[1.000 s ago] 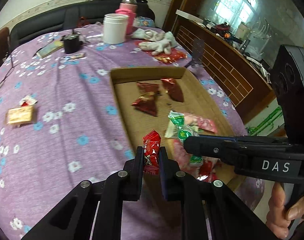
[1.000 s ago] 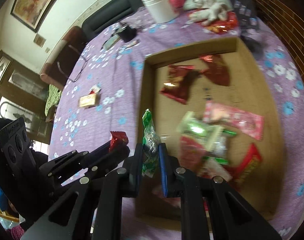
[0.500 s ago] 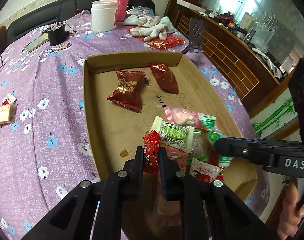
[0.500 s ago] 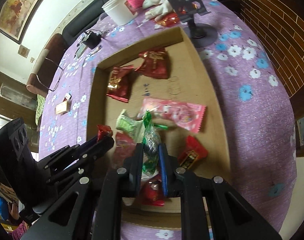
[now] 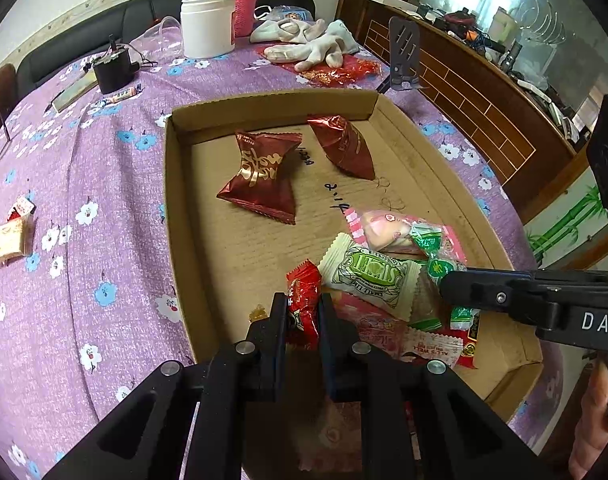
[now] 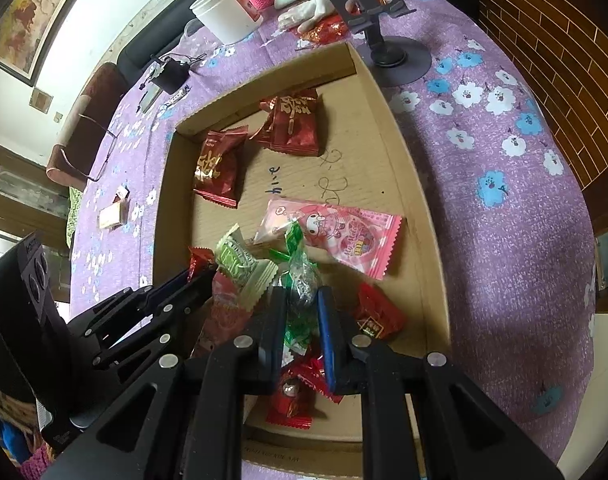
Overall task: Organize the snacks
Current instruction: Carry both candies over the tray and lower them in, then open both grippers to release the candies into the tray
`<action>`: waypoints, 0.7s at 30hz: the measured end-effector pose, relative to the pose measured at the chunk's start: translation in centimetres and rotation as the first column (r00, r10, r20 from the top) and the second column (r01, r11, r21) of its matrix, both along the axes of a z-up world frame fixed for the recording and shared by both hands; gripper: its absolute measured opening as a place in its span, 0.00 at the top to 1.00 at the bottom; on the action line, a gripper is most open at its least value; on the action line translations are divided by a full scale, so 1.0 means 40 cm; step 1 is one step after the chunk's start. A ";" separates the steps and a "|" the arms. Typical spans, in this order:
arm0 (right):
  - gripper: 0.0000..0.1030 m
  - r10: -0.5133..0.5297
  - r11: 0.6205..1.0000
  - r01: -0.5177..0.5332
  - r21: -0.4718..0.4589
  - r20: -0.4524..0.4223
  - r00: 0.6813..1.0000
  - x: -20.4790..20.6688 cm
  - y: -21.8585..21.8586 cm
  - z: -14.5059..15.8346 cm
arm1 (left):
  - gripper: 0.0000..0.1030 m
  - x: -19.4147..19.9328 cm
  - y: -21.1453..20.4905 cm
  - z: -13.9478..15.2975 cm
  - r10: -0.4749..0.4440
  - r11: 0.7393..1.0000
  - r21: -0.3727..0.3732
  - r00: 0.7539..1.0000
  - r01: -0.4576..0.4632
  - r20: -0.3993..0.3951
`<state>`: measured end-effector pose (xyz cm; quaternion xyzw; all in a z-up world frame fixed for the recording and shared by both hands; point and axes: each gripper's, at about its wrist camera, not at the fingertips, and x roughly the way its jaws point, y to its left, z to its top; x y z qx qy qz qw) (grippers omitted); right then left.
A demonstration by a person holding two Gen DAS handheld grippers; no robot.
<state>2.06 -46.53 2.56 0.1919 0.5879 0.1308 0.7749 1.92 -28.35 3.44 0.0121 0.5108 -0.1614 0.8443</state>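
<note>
The left tongs (image 5: 302,316) are clamped on a small red-wrapped candy (image 5: 304,300), held above the near half of a shallow cardboard tray (image 5: 172,200) that sits on the tabletop (image 5: 84,160) under a purple flowered cloth. The right tongs (image 6: 302,320) pinch a green-and-clear wrapped candy (image 6: 300,280) over the same near part of the tray, just beside the left tongs.

Inside the tray, two dark red snack packets (image 5: 264,176) lie toward its far edge, well apart from the rest. A pink packet with a cartoon figure (image 6: 335,236) lies near the middle, toward the tray's right side. A white-and-green packet (image 5: 367,276) lies just beside the held red candy, and more red wrappers (image 6: 377,318) are heaped at the near edge, partly hidden under the tongs.

Outside the tray, a small pale packet (image 5: 6,240) lies near the tabletop's left edge. At the far edge stand a white jar (image 5: 208,26) and a pink knitted-sleeve bottle (image 5: 240,4), with white gloves (image 5: 311,44) and a dark phone stand (image 6: 383,20) near the tray's far right corner.
</note>
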 end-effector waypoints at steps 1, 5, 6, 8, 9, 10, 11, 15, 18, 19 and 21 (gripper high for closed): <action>0.85 0.000 1.000 0.000 -0.002 -0.001 1.000 0.000 0.001 -0.001 | 0.87 0.000 -0.001 -0.001 -0.001 1.000 0.003 1.000 0.001 0.001; 0.85 -0.002 1.000 0.002 -0.010 -0.005 1.000 0.000 0.005 -0.005 | 0.87 -0.001 -0.006 0.002 -0.011 1.000 0.013 1.000 0.011 0.015; 0.85 -0.002 1.000 0.002 -0.012 -0.005 1.000 -0.001 0.005 -0.006 | 0.87 -0.002 -0.008 0.003 -0.014 1.000 0.014 1.000 0.013 0.018; 0.85 -0.003 1.000 0.003 -0.019 -0.006 1.000 -0.001 0.008 -0.006 | 0.87 -0.004 -0.009 0.004 -0.016 1.000 0.016 1.000 0.016 0.023; 0.85 -0.004 1.000 0.004 -0.020 -0.007 1.000 -0.002 0.008 -0.007 | 0.87 -0.006 -0.011 0.006 -0.022 1.000 0.019 0.999 0.022 0.028; 0.85 -0.005 1.000 0.005 -0.022 -0.007 1.000 -0.002 0.009 -0.007 | 0.87 -0.006 -0.012 0.007 -0.026 0.999 0.021 0.999 0.025 0.031; 0.84 -0.006 1.000 0.005 -0.024 -0.005 1.000 -0.002 0.008 -0.006 | 0.87 -0.007 -0.014 0.009 -0.029 0.999 0.023 0.999 0.028 0.035; 0.84 -0.008 0.999 0.008 -0.034 0.000 1.000 -0.004 0.011 0.000 | 0.87 -0.011 -0.016 0.011 -0.039 0.999 0.024 0.999 0.038 0.038; 0.84 -0.010 0.999 0.010 -0.037 0.003 1.000 -0.006 0.012 0.004 | 0.87 -0.012 -0.016 0.013 -0.041 0.999 0.025 0.998 0.040 0.039; 0.84 -0.009 0.999 0.009 -0.039 0.004 1.000 -0.006 0.014 0.005 | 0.87 -0.012 -0.017 0.013 -0.041 0.999 0.026 0.998 0.039 0.040; 0.84 -0.011 0.999 0.011 -0.042 0.005 1.000 -0.010 0.014 0.007 | 0.86 -0.013 -0.018 0.015 -0.041 0.999 0.028 0.998 0.039 0.043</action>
